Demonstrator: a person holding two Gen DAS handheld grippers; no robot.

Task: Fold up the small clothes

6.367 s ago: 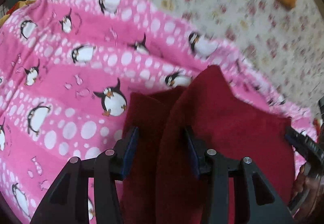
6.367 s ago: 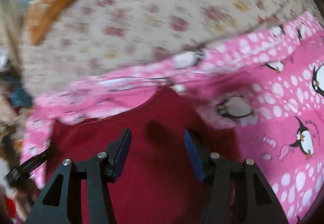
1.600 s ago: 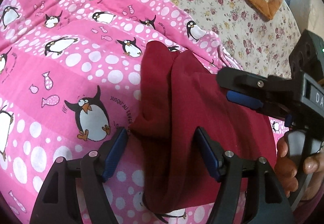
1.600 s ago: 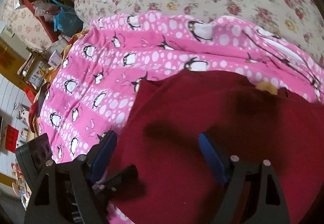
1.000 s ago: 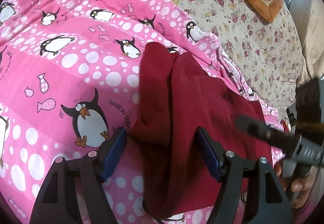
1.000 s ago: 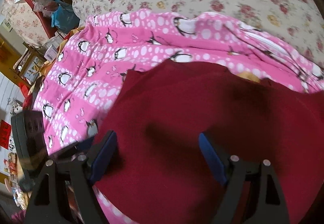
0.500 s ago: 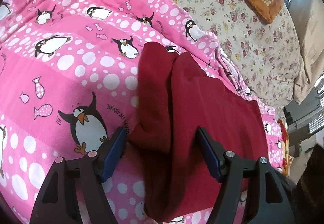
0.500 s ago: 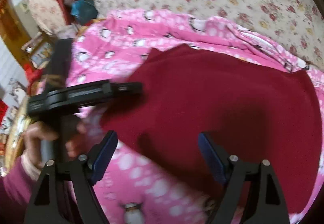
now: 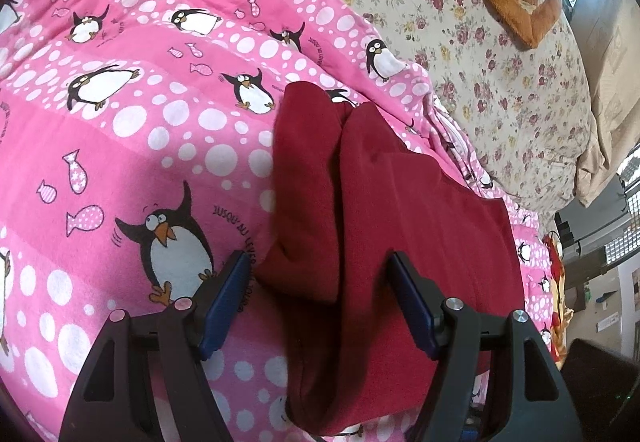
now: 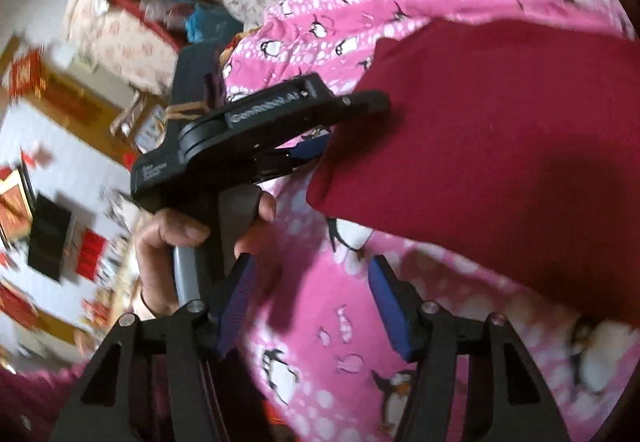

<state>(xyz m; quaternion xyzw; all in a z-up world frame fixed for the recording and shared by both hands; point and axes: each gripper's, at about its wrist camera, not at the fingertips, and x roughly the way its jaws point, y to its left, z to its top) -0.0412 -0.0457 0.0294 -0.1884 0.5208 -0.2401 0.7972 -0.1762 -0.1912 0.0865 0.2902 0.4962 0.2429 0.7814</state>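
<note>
right gripper (image 10: 308, 306) pulled off red cloth (image 9: 400, 222), closing on nothing | left gripper (image 9: 316, 298) open around cloth edge | folded partly, more left

Right wrist view: my right gripper (image 10: 310, 296) closing over bare blanket.
Dark red folded fabric garment (image 10: 500, 146) lies on pink penguin-print fleece blanket (image 10: 320, 322); black left gripper (image 10: 348, 114) at its edge.

Floral bed (image 9: 500, 54), pink penguin blanket (image 9: 140, 122) atop

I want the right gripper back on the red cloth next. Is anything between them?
Nothing visible. Only bare pink penguin blanket lies between the closing, empty right gripper and the red cloth.
</note>
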